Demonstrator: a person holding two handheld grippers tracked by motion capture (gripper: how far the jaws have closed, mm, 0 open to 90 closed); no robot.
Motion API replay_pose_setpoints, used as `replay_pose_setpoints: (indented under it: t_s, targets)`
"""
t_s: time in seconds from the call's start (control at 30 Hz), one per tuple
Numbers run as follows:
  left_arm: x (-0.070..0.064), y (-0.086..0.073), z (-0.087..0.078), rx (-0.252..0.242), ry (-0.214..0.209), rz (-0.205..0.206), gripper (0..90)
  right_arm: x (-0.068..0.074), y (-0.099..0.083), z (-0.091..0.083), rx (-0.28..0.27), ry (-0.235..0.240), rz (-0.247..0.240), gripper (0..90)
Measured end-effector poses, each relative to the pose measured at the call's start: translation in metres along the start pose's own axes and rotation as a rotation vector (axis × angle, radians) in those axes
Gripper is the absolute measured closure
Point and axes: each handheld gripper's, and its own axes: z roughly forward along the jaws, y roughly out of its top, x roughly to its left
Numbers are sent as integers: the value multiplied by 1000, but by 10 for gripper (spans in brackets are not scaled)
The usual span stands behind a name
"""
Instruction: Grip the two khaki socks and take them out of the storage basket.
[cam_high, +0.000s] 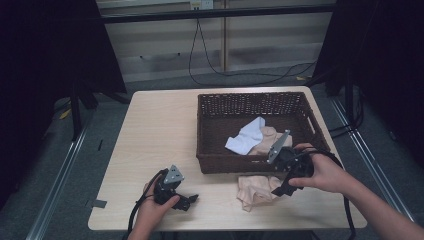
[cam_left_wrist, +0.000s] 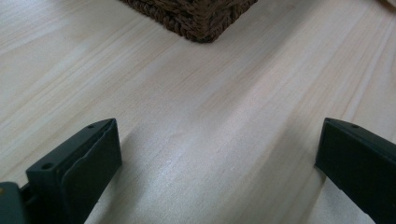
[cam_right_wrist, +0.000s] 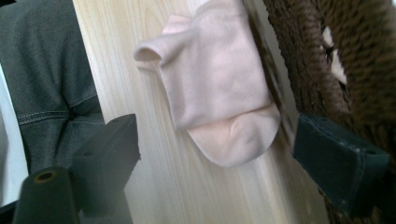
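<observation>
- high view: the peach sock (cam_high: 255, 190) is lying on the table (cam_high: 160, 135), touching the basket (cam_high: 210, 162) front wall, near the table's front edge. the right gripper (cam_high: 278, 191) is hanging just over it; plenty of bare wood left of it.
- left gripper view: the left gripper (cam_left_wrist: 219, 163) is sitting wide open over bare tabletop, gripping nothing, basket corner (cam_left_wrist: 201, 23) ahead.
- right gripper view: jaws spread wide and empty, sock (cam_right_wrist: 219, 88) lying between them against the wicker.

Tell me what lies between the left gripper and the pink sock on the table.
Bare tabletop only. In the high view, nothing sits between the left gripper and the pink sock; the basket stands farther back.
</observation>
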Motion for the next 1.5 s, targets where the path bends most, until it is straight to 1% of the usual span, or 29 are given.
replay_pose_setpoints:
  t_s: [0.1,0.13,0.17,0.2,0.27,0.33,0.37,0.4,0.43,0.6,0.63,0.7,0.77,0.9,0.93,0.97,1.0,1.07,1.1,1.13,1.17,1.2,1.27,1.3,1.33,1.37,1.4,1.43,1.5]
  targets:
    - [0,0,0,0,0,0,0,0,-7,1,-13,-2,18,131]
    - [0,0,0,0,0,-1,0,-1,-11,1,-19,1,16,127]
    - [0,0,0,0,1,-1,0,-1,-12,2,-18,-5,31,124]
    - [0,0,0,0,1,0,0,-1,-14,2,-26,-5,25,120]
    - [0,0,0,1,1,-1,0,-2,-20,3,-34,3,33,116]
    - [0,0,0,0,0,0,0,-2,-24,5,-46,-4,27,114]
    - [0,0,0,1,1,0,0,-3,-28,6,-57,1,27,111]
    - [0,0,0,0,1,-1,0,-3,-30,6,-58,1,33,108]
    - [0,0,0,0,0,0,0,-3,-34,7,-70,4,36,107]
    - [0,0,0,0,0,0,0,-5,-48,13,-87,-6,56,103]
    - [0,0,0,0,-1,-1,0,-5,-50,14,-97,-9,53,102]
    - [0,0,0,-1,-1,-1,0,-6,-55,17,-103,-4,61,102]
    - [0,0,0,0,-1,-1,0,-6,-60,20,-103,-15,73,102]
    - [0,0,0,0,-1,-1,0,-8,-70,27,-113,-8,84,102]
    - [0,0,0,0,-1,-1,0,-9,-72,30,-113,-14,78,102]
    - [0,0,0,0,-1,-1,0,-8,-74,32,-111,-14,88,101]
    - [0,0,0,0,0,-1,0,-9,-75,34,-114,-15,84,100]
    - [0,0,0,-1,-1,-1,0,-8,-79,39,-111,-19,101,100]
    - [0,0,0,0,-1,-1,0,-9,-80,41,-119,-29,90,101]
    - [0,0,0,0,-1,-1,0,-9,-82,43,-118,-28,100,101]
    - [0,0,0,-2,-1,1,0,-9,-84,45,-122,-30,101,99]
    - [0,0,0,-1,-1,-1,0,-8,-85,48,-114,-33,113,92]
    - [0,0,0,-1,-1,-1,0,-9,-88,53,-113,-47,107,88]
    - [0,0,0,-1,-1,0,0,-9,-90,55,-112,-48,122,88]
    - [0,0,0,0,0,-1,0,-9,-91,58,-116,-57,121,88]
    - [0,0,0,0,0,-1,0,-9,-92,59,-119,-61,124,69]
    - [0,0,0,-1,-1,-1,0,-7,-94,60,-124,-70,135,65]
    - [0,0,0,-1,0,1,0,-8,-95,61,-144,-74,128,67]
    - [0,0,0,-1,-1,-1,0,-7,-97,61,-160,-71,143,67]
